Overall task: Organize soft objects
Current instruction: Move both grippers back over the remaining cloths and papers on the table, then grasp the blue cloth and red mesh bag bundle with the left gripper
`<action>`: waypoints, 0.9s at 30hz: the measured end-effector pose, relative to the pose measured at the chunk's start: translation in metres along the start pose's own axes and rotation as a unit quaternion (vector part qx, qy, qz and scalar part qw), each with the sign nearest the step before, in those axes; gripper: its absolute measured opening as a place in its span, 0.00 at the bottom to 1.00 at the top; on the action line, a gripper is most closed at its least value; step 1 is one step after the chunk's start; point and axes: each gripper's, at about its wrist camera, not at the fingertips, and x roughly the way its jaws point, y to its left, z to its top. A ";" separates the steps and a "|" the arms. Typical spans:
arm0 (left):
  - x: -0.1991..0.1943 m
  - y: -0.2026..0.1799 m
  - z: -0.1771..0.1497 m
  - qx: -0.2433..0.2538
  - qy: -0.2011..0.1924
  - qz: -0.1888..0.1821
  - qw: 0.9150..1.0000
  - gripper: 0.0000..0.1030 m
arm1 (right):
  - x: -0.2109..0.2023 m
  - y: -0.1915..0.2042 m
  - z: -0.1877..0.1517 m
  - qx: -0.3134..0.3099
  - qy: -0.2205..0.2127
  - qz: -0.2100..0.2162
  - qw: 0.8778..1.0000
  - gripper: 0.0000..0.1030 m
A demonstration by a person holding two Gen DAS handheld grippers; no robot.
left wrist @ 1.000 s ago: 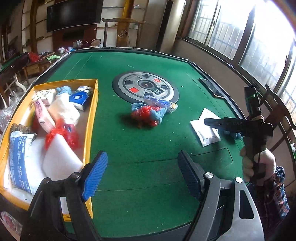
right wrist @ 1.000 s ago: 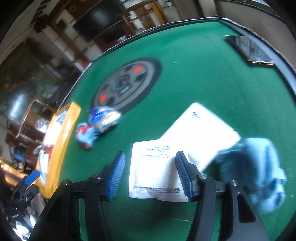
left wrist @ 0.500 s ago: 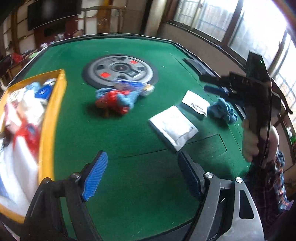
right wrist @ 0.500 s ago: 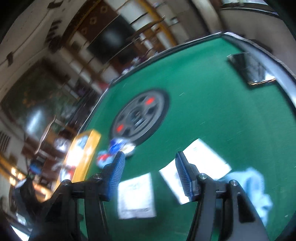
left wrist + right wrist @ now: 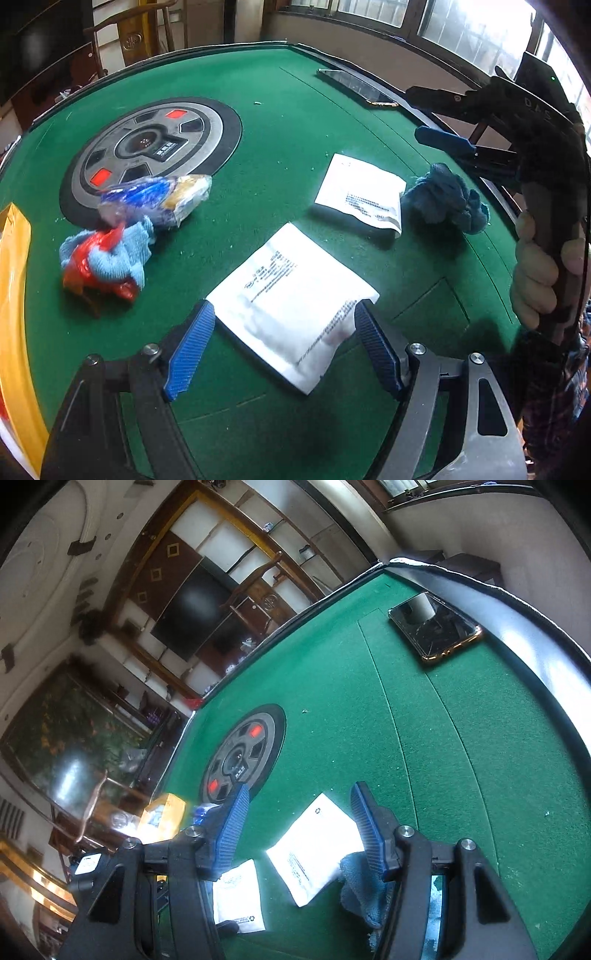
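A white pouch (image 5: pixel 295 295) lies flat on the green table, framed by the fingers of my left gripper (image 5: pixel 282 350), which stands open just above it. A second white pouch (image 5: pixel 360 195) (image 5: pixel 314 845) lies further right, beside a crumpled dark blue cloth (image 5: pixel 443 201) (image 5: pixel 362 890). My right gripper (image 5: pixel 436 118) (image 5: pixel 301 827) hangs open and empty above the cloth, held by a hand (image 5: pixel 535 273). To the left lie a light blue cloth with red plastic (image 5: pixel 103 262) and a blue and yellow packet (image 5: pixel 159 199).
The yellow tray (image 5: pixel 14 295) (image 5: pixel 162 816) sits at the left edge. A round grey dial (image 5: pixel 151 147) (image 5: pixel 243 760) is set in the table's middle. A phone (image 5: pixel 436 627) lies near the far right rim. Chairs and shelves stand beyond the table.
My left gripper has swung right from the tray and dropped over the near white pouch. My right gripper has risen and tilted up, away from the pouch and the blue cloth.
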 end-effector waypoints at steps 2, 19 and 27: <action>-0.014 0.007 0.002 -0.014 -0.026 0.003 1.000 0.76 | 0.000 -0.002 0.000 0.009 -0.004 -0.002 1.000 0.51; -0.016 0.107 0.015 -0.101 -0.020 0.115 0.988 0.76 | 0.004 -0.006 0.004 0.031 0.001 0.013 0.999 0.57; 0.021 0.090 0.027 -0.100 0.007 0.117 0.988 0.77 | 0.006 -0.004 0.003 0.032 0.001 0.011 0.999 0.57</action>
